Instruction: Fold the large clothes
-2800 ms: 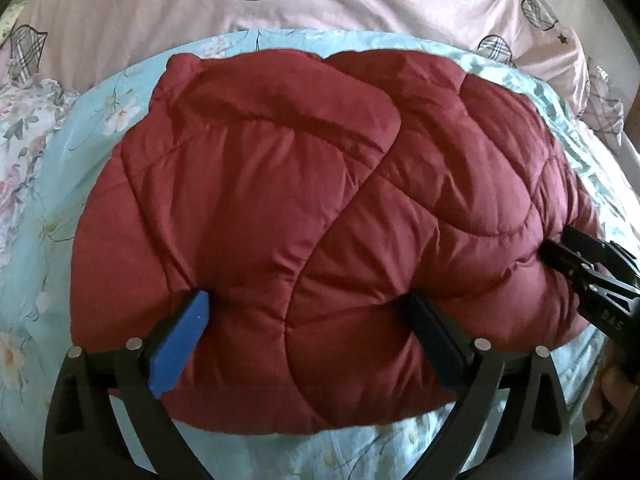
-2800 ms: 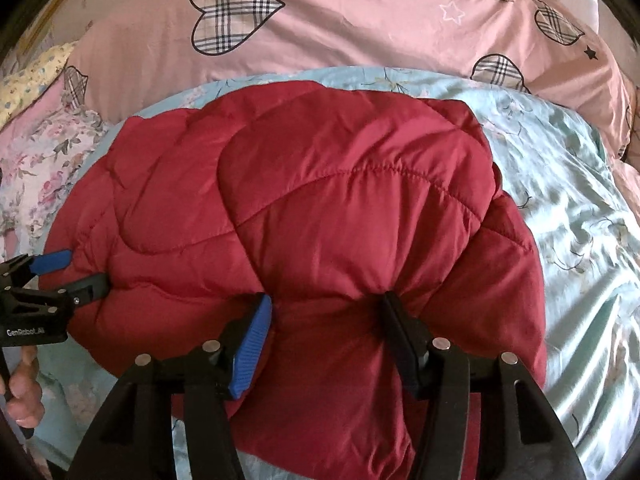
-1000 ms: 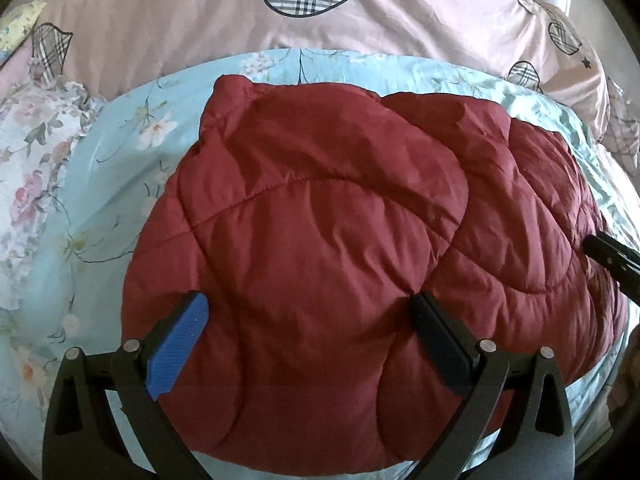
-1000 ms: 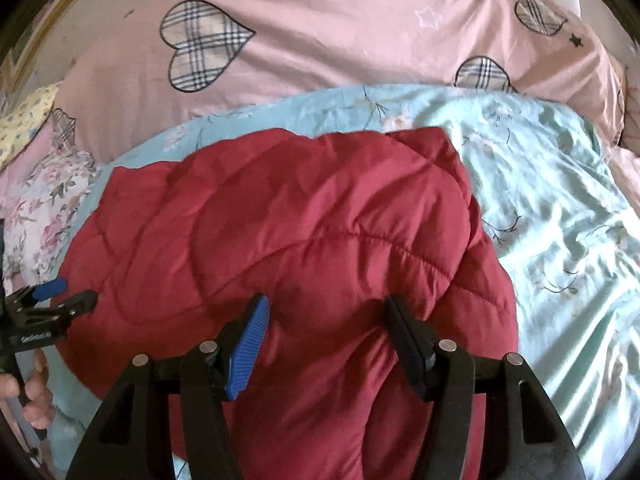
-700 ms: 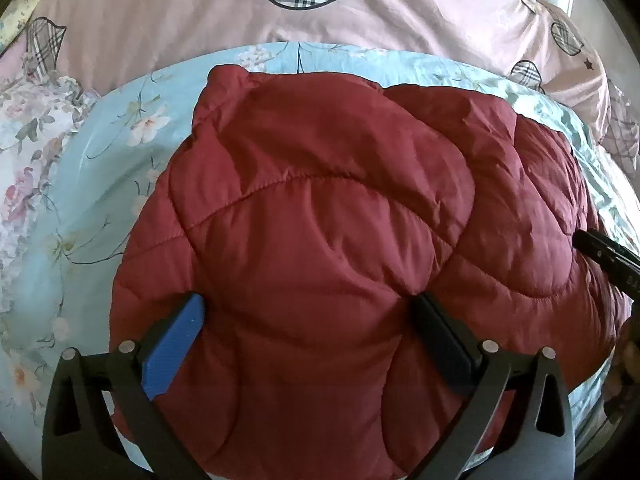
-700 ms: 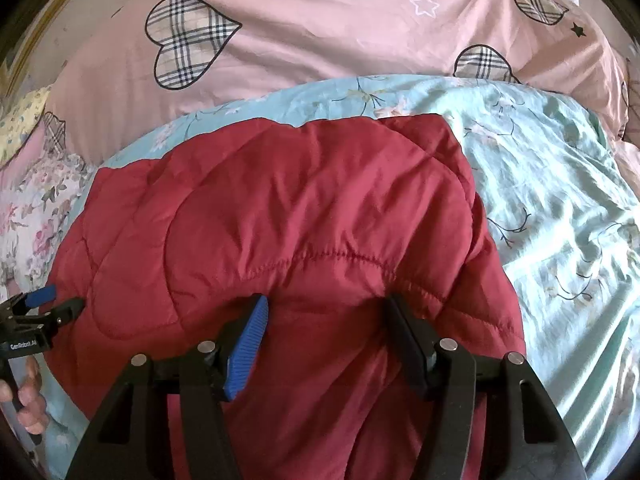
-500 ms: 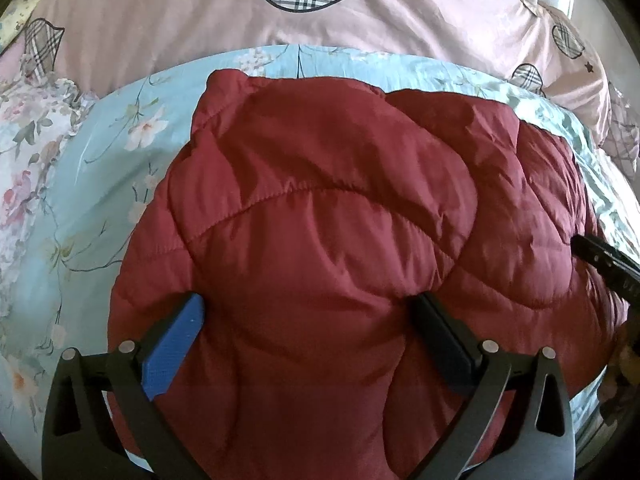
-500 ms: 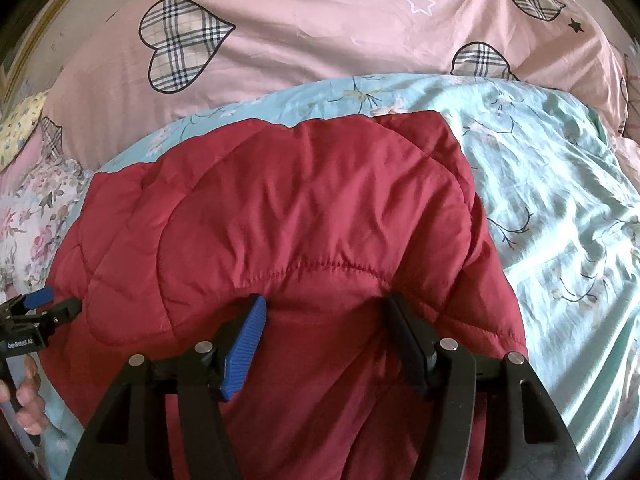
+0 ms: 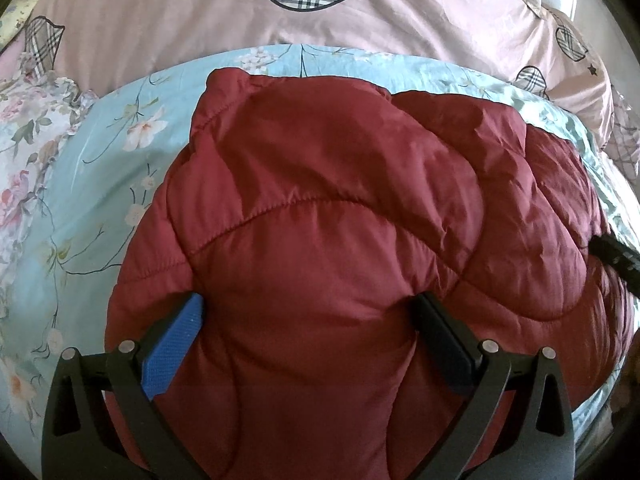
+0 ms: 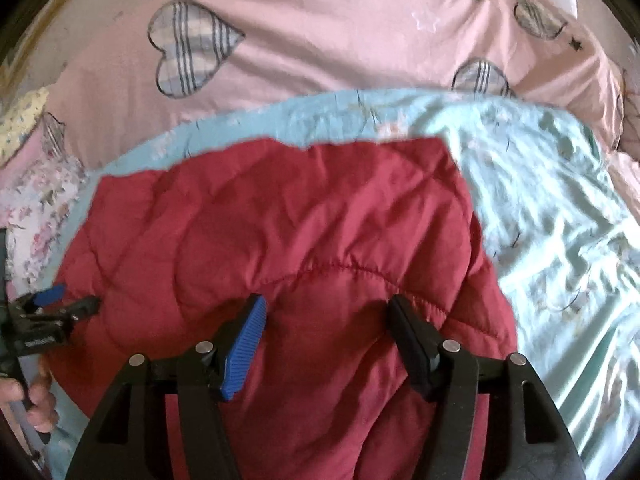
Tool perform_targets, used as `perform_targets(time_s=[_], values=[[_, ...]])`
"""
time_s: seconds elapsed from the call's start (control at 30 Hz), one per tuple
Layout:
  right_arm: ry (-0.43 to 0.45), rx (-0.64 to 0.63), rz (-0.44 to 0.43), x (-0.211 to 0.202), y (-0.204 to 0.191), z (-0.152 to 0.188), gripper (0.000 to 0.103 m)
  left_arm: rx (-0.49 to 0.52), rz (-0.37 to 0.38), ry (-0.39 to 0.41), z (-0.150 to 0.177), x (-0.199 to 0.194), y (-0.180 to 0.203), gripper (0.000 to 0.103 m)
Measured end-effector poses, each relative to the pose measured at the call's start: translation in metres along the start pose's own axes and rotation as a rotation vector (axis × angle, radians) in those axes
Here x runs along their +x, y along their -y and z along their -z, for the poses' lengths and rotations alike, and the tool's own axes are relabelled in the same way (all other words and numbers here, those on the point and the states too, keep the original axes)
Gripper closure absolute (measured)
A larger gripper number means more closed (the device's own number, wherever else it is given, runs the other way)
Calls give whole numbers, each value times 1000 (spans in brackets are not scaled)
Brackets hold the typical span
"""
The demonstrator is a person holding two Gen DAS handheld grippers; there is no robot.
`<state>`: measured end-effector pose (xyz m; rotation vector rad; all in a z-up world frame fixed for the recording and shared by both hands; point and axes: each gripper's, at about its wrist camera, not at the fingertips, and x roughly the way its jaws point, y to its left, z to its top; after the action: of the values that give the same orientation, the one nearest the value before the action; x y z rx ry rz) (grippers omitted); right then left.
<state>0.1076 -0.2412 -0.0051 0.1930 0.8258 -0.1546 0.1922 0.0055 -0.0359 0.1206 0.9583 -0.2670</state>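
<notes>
Two grippers, left gripper [image 9: 308,320] and right gripper [image 10: 326,320], each clamping bunched red quilted jacket [image 9: 340,208] at lower centre. Label lettering unreadable. Floral blue sheet [image 9: 100,168] beneath; pink heart-print quilt [image 10: 320,48] above.

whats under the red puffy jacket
The red quilted jacket lies on a light blue floral sheet, which shows around its edges. Whatever lies directly beneath the jacket is covered.
</notes>
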Motion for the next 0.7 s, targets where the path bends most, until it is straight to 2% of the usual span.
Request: perform_targets(time_s=[0.2,0.33,0.4,0.5,0.6,0.7], values=[[3,13,-7,10,7,6,38,-29,10,20,0,-15,-1,0],[5,19,-12,11,7,7,38,-33,64,57,3,-35,5,1],[5,22,-9,7,6,6,38,-21,81,29,4,-30,9,1],[21,30,-16,-9,5,8,38,8,41,6,9,-16,14,1],[56,-10,-22,-33,-5,17,36,13,37,14,11,-16,15,1],[-8,-58,2,-21,-9,32,36,13,36,14,13,-16,16,0]])
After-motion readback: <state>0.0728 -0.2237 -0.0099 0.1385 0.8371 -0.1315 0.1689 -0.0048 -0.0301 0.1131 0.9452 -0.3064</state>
